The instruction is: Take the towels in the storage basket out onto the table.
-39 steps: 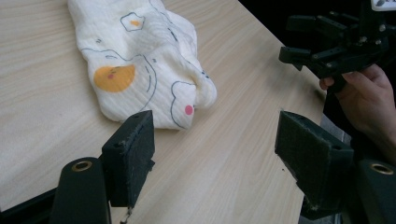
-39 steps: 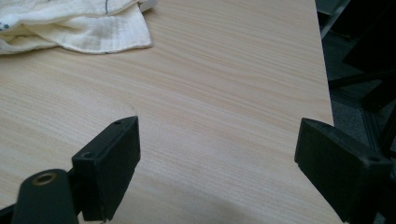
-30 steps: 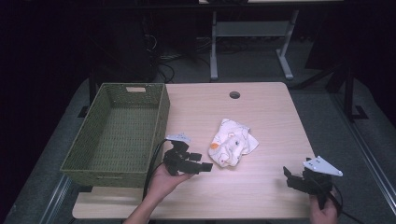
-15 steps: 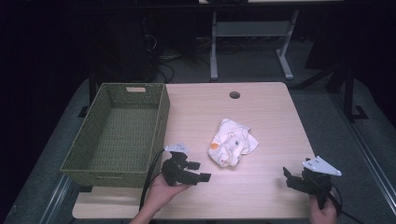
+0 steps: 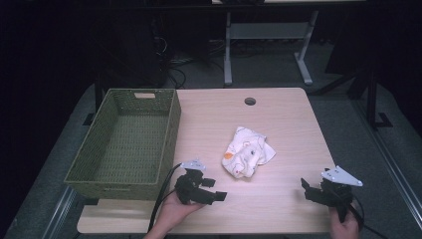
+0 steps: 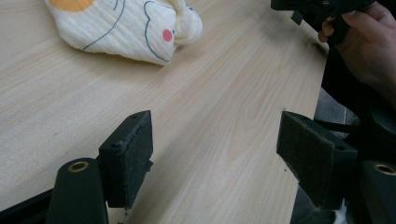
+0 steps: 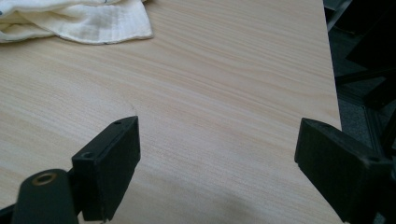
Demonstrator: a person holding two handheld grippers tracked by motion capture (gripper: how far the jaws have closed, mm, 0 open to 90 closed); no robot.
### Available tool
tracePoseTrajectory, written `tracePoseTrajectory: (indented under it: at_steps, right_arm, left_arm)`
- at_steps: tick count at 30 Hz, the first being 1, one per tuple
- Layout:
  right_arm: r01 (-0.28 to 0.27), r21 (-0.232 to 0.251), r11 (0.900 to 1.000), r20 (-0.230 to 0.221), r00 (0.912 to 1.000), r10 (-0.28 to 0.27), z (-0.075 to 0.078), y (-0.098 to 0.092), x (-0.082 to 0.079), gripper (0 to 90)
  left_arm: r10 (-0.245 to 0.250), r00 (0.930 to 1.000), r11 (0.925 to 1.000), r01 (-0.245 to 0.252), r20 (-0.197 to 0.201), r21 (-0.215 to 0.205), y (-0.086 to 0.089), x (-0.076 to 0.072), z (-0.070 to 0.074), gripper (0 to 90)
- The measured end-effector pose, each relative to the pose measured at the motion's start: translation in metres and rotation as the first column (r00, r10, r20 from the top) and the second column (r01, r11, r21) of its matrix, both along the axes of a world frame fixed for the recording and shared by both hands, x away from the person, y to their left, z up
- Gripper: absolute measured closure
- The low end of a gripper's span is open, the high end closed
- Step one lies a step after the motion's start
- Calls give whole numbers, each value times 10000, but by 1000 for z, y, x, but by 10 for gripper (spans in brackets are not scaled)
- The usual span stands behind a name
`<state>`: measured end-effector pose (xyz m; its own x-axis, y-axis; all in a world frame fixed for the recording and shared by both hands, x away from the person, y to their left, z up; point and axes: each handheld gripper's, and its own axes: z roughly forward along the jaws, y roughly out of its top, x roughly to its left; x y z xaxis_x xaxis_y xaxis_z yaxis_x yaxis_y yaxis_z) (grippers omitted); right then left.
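The crumpled cloth (image 5: 247,158) lay mid-tabletop (image 5: 278,119), beside the green basket (image 5: 124,144). The left gripper (image 5: 211,191) hovered just short of it, fingers (image 6: 128,156) spread; the right gripper (image 5: 311,191) waited apart, fingers equally spread. The best approach looked like a low one, pinching a raised fold rather than a flat edge.

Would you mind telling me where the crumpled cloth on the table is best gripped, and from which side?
I would probably take the cloth at its raised, bunched near end, coming in from the left gripper, which sits open just before it. There the folds stand up off the table and give the jaws something to close on; the far corner lies flat and thin, so it would likely slip.
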<state>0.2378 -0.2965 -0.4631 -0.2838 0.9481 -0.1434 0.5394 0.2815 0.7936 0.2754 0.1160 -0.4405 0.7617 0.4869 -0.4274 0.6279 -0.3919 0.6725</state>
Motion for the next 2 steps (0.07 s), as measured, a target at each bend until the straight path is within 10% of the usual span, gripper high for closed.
tracePoseTrajectory:
  at_steps: [2]
  right_arm:
    - [-65, -19, 10000, 2, 10000, 65, 0, 0, 1, 139]
  left_arm:
    - [-49, 10000, 10000, 49, -29, 40, 0, 1, -1, 265]
